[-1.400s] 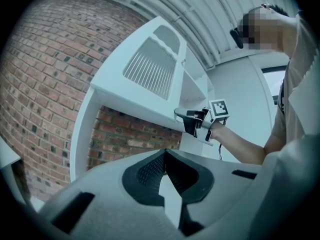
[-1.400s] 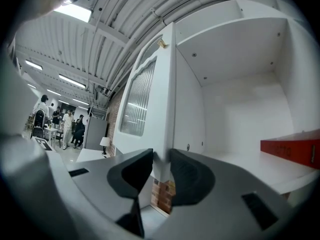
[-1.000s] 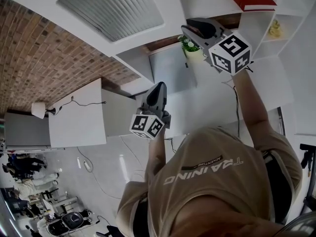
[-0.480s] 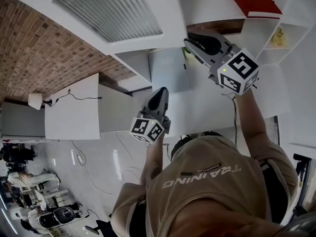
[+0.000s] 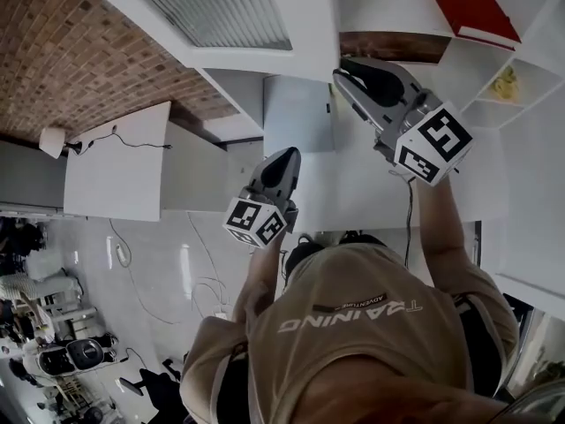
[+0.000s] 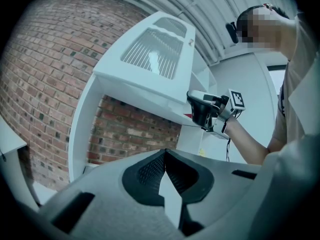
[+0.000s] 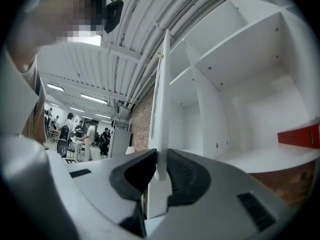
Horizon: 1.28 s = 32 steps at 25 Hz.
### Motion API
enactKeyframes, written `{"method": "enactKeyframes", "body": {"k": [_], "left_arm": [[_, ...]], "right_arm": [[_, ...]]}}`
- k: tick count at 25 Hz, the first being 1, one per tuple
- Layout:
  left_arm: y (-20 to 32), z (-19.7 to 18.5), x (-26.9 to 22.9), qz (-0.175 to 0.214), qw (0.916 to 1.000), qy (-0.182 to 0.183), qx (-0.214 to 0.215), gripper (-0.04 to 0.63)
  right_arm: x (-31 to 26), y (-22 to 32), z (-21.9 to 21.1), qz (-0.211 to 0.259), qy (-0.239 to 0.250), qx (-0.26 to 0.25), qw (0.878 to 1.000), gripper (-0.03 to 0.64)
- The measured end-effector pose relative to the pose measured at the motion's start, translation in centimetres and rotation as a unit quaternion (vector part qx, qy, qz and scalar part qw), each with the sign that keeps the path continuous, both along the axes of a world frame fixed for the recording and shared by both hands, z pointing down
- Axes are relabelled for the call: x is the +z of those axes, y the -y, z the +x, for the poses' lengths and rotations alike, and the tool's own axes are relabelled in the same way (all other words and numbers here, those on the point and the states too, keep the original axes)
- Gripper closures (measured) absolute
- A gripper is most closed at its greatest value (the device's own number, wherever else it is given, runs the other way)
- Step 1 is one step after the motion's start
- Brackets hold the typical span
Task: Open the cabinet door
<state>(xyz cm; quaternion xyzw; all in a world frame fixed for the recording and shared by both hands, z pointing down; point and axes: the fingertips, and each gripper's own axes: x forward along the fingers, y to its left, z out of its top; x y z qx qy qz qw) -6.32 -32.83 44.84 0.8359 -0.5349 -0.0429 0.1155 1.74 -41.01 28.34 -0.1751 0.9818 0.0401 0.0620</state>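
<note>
A brick wall [image 5: 79,51] runs behind a tall white shelf unit [image 7: 240,49] with open compartments. The cabinet door [image 7: 163,99] stands swung out from the unit. The right gripper view shows it edge-on as a thin white slab, and the left gripper view shows a slatted vent in its broad face. A person in a tan shirt [image 5: 371,325] reaches both arms up toward it. The right gripper [image 7: 161,166] has the door's free edge between its jaws. They have just been closing, and both pads now sit against the panel. The left gripper [image 6: 165,156] hangs apart from the door, its jaw tips meeting and nothing between them. A red book [image 5: 468,3] lies on a shelf, with a small yellow object [image 5: 505,82] in a compartment nearby
</note>
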Motion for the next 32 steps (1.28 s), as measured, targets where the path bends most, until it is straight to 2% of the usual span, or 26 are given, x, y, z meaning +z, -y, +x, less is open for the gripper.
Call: {"method": "enactKeyframes", "body": {"k": [6,17,24,32], "left_arm": [[-1.1,-1.4,-1.5,0.014,0.9998,-0.007,0.009,0.588],[-5.6,-7.6,-2.1,0.013,0.9997,-0.011,0.02,0.588],[-7.7,-8.1,-2.9,0.028,0.9979,-0.016,0.057,0.588],[-11.1,-11.0,-2.1,0.019,0.9954,-0.029,0.089,0.588]], "right_arm": [[-0.5,-1.6,-0.7,-0.006,-0.001,0.023,1.0,0.549],[-0.4,-5.3,-1.4,-0.019,0.005,0.122,0.992,0.549],[-0.5,-7.8,-2.1,-0.022,-0.009,0.159,0.987,0.549],[-0.7,-11.4,-3.7,-0.026,-0.01,0.195,0.98,0.551]]}}
